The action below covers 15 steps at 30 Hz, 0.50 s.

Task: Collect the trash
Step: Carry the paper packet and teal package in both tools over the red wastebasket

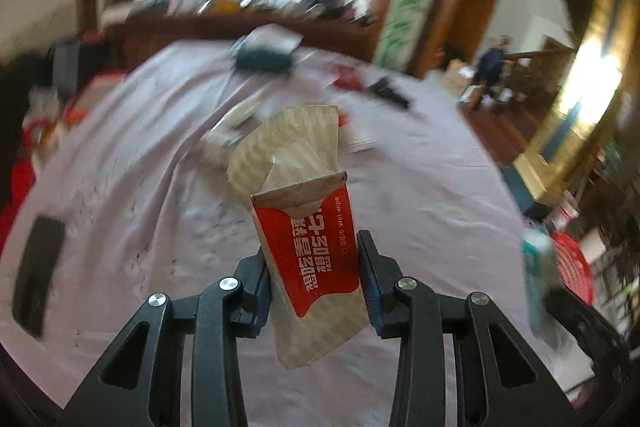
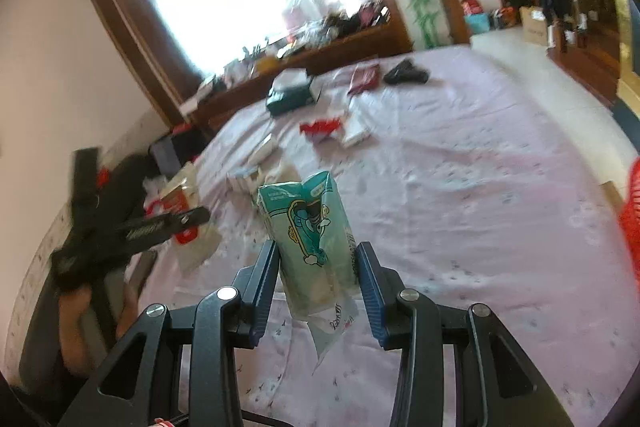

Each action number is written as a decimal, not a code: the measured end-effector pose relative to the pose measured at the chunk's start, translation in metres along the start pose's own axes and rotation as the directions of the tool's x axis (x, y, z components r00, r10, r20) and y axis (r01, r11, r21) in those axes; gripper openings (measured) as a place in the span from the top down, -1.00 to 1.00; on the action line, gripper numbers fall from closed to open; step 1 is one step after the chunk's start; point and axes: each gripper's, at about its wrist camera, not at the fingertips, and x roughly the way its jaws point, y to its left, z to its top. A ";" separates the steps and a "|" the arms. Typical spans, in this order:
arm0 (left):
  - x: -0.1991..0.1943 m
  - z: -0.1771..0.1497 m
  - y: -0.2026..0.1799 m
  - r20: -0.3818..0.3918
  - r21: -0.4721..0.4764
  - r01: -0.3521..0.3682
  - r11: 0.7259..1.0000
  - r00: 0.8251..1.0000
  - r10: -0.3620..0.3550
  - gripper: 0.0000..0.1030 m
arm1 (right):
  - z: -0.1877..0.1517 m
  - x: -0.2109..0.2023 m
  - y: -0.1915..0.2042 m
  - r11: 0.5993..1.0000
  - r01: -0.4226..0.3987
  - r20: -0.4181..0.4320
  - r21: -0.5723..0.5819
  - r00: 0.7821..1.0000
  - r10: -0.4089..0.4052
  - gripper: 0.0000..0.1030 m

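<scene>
The left gripper (image 1: 314,267) is clamped on a red-and-tan wet-wipe packet (image 1: 316,251), pads pressing both of its sides – the torn top stands up above the lilac tablecloth (image 1: 420,227). The right gripper (image 2: 318,275) pinches a teal tissue pack (image 2: 310,239), upright, lifted clear of that same cloth. Farther across the tablecloth lie a dark green box (image 2: 290,97), a red wrapper (image 2: 320,127) nearer than the box, and a black pouch (image 2: 405,73) well to the right of it – all apart from both grippers.
</scene>
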 end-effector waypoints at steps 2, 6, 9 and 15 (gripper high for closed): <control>-0.029 -0.004 -0.024 0.055 0.057 0.029 0.998 0.998 -0.032 0.29 | 0.000 -0.023 0.003 1.000 0.010 0.044 0.004 0.999 -0.010 0.17; -0.068 -0.010 -0.055 0.109 0.123 0.077 0.990 0.990 -0.090 0.29 | -0.003 -0.065 0.008 0.999 0.049 0.118 0.008 0.992 -0.050 0.17; -0.085 -0.014 -0.068 0.139 0.152 0.090 0.984 0.984 -0.112 0.29 | -0.007 -0.094 0.010 0.998 0.067 0.168 0.019 0.983 -0.069 0.17; -0.106 -0.025 -0.090 0.162 0.201 0.114 0.973 0.976 -0.147 0.29 | -0.010 -0.135 0.011 0.995 0.098 0.256 0.034 0.961 -0.103 0.17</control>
